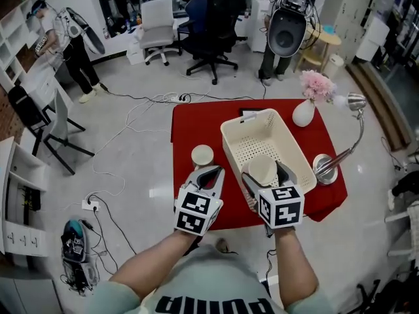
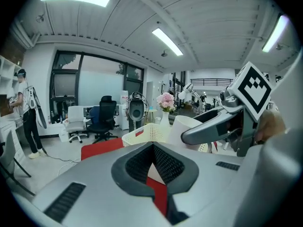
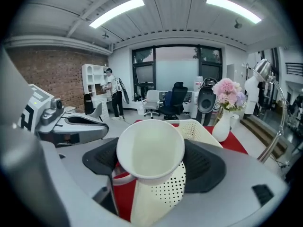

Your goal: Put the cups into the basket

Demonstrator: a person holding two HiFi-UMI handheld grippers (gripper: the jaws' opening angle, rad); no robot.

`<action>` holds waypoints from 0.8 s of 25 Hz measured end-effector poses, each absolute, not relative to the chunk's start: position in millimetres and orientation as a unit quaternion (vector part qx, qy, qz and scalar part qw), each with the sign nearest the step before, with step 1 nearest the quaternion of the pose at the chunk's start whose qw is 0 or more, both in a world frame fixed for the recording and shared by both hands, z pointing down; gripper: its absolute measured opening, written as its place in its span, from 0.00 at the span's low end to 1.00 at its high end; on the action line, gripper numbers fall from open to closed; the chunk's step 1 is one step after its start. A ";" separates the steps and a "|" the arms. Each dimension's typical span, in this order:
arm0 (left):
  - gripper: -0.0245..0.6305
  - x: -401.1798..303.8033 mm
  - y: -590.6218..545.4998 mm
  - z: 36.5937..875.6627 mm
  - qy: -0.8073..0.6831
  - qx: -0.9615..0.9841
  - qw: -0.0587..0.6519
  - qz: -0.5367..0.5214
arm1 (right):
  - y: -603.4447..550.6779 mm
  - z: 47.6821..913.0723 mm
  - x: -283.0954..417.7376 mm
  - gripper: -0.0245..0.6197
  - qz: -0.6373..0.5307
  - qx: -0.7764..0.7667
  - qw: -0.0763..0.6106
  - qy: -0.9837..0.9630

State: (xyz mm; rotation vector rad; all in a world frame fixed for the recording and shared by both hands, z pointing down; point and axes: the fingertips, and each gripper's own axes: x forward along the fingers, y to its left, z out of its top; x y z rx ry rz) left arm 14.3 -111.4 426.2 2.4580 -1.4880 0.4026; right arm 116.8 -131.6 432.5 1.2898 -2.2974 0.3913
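Observation:
A cream perforated basket [image 1: 236, 133] stands on the red table [image 1: 190, 123]. My right gripper [image 1: 265, 173] is shut on a white cup [image 1: 262, 169] and holds it tilted over the basket's near end. In the right gripper view the cup [image 3: 150, 148] sits mouth-up between the black pads, with the basket wall [image 3: 165, 193] below. A second white cup [image 1: 202, 155] stands on the table left of the basket. My left gripper [image 1: 209, 174] hovers just in front of that cup with its jaws shut and nothing between them [image 2: 154, 174].
A white vase with pink flowers [image 1: 304, 112] stands at the table's far right, with a desk lamp [image 1: 325, 169] beside the basket. Office chairs [image 1: 213, 25], floor cables [image 1: 131, 123] and a person [image 1: 65, 41] lie beyond the table.

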 end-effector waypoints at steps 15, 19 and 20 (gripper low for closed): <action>0.05 51.9 -171.5 428.9 -0.465 0.862 0.114 0.166 | -201.2 481.2 184.7 0.65 0.199 0.590 0.227 -0.749; 0.05 53.2 -183.0 436.5 -0.453 0.867 0.114 0.176 | -214.2 502.1 199.7 0.65 0.219 0.621 0.227 -0.717; 0.05 52.4 -185.8 437.4 -0.450 0.868 0.114 0.178 | -217.2 508.0 202.5 0.65 0.225 0.628 0.227 -0.710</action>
